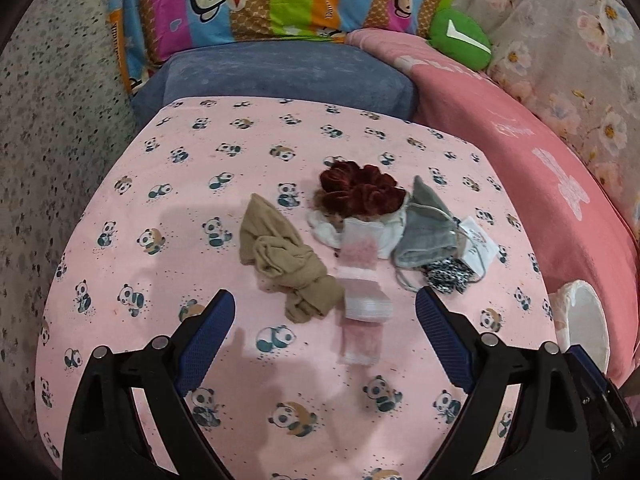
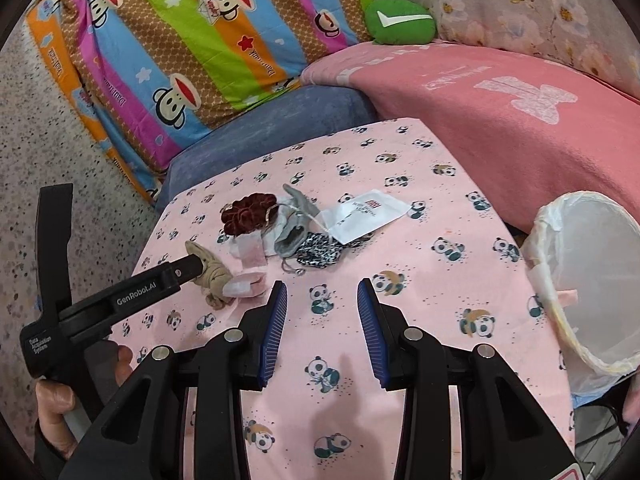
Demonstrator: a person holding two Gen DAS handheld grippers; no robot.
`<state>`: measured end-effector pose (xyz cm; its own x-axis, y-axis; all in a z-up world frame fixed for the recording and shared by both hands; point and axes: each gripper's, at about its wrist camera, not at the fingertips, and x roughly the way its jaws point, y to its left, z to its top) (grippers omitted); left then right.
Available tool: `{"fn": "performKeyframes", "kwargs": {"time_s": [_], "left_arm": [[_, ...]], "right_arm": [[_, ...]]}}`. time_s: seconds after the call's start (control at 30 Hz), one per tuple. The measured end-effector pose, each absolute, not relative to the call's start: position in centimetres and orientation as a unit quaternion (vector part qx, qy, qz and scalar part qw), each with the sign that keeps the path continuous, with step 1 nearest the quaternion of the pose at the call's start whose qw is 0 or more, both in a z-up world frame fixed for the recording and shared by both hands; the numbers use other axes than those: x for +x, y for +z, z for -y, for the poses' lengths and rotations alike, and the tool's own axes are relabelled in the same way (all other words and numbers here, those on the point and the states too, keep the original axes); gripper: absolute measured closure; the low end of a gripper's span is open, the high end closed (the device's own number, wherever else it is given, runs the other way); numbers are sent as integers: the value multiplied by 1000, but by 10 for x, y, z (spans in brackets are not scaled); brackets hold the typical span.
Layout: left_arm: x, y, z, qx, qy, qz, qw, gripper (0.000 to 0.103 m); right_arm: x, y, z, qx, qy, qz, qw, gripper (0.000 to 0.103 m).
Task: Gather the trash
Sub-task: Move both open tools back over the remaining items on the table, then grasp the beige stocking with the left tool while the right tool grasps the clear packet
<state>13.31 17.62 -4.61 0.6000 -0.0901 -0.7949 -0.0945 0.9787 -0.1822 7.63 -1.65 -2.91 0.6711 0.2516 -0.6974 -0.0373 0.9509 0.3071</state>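
A pile of small items lies on the pink panda-print cloth [image 1: 200,208]: a tan stocking [image 1: 280,256], a pink-and-white striped sock [image 1: 360,280], a dark red scrunchie [image 1: 360,190], a grey pouch [image 1: 426,228], a white paper tag [image 1: 478,244] and a black-and-white speckled piece [image 1: 446,276]. My left gripper [image 1: 325,306] is open, just short of the stocking and sock. My right gripper [image 2: 322,300] is open and empty over bare cloth, nearer than the pile; the tag [image 2: 366,216] and stocking [image 2: 212,276] lie ahead of it.
A white-lined trash bin [image 2: 592,280] stands at the right edge of the cloth, also in the left wrist view [image 1: 584,320]. Behind are a blue cushion [image 1: 280,72], a striped monkey-print pillow [image 2: 180,52], a pink blanket [image 2: 500,120] and a green plush [image 2: 400,20]. Speckled floor lies left.
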Motion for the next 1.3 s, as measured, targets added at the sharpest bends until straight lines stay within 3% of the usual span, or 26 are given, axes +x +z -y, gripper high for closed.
{"fn": "performKeyframes", "kwargs": {"time_s": [0.3, 0.97, 1.07, 1.13, 1.3], "left_arm": [[163, -63, -208, -127, 12, -468, 874, 15], [200, -103, -215, -164, -20, -510, 844, 18], [200, -106, -215, -170, -29, -514, 840, 29], [200, -108, -214, -167, -31, -516, 840, 39], [195, -105, -204, -158, -44, -515, 841, 56]], "right_arm": [[112, -57, -46, 113, 127, -430, 887, 55], [170, -109, -108, 88, 154, -477, 861, 55], [173, -115, -107, 97, 153, -487, 854, 55], [174, -116, -105, 98, 155, -489, 853, 68], [169, -114, -98, 107, 156, -485, 854, 85]]}}
